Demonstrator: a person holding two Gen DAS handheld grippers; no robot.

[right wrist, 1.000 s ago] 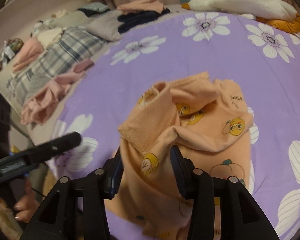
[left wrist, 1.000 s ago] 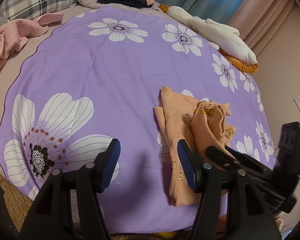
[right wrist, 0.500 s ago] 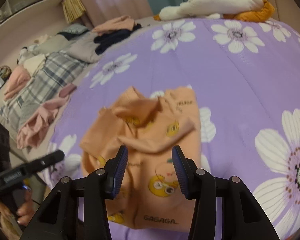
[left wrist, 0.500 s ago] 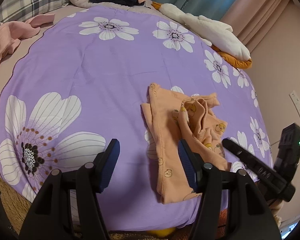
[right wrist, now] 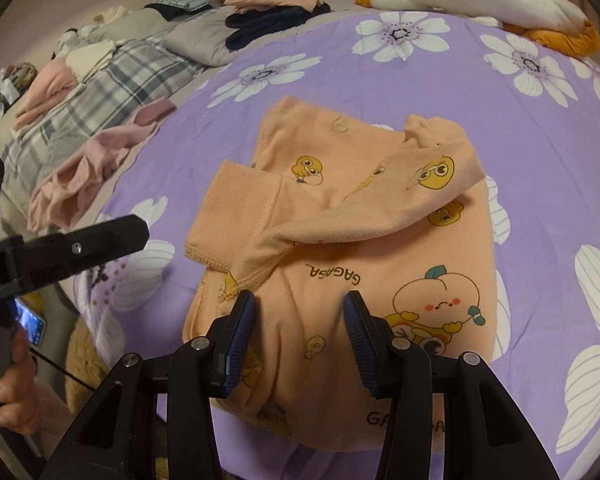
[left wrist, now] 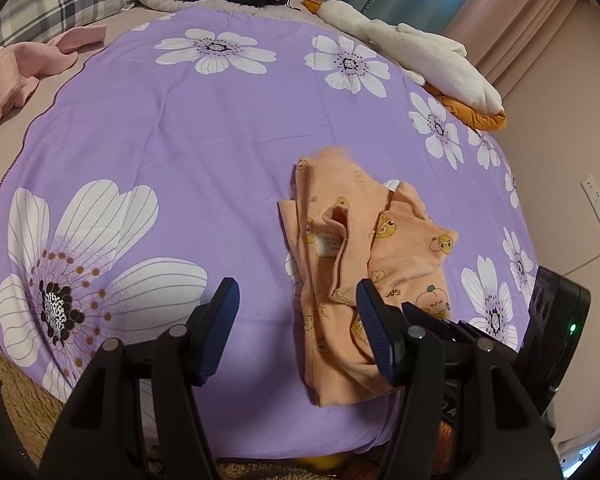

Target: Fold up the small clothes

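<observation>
1. Purple floral bedspread (left wrist: 148, 128) stretches ahead of both grippers; pillows and loose clothes lie far beyond.
2. Peach baby top (right wrist: 340, 248), cartoon-printed, lies rumpled just ahead of the right gripper (right wrist: 300, 332) and right of the left gripper (left wrist: 296, 320); one sleeve (right wrist: 380, 208) flops across its body.
3. Both grippers are released, jaws spread, holding nothing.
4. Judged light, soft and limp; pinch the sleeve's cuff or a stitched hem, since loose layers would slide.

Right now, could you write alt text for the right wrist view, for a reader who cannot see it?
An orange top with cartoon prints lies crumpled on a purple floral sheet, one sleeve across its front. The open right tongs hover over its near edge, holding nothing. The left tongs show at left.
</observation>
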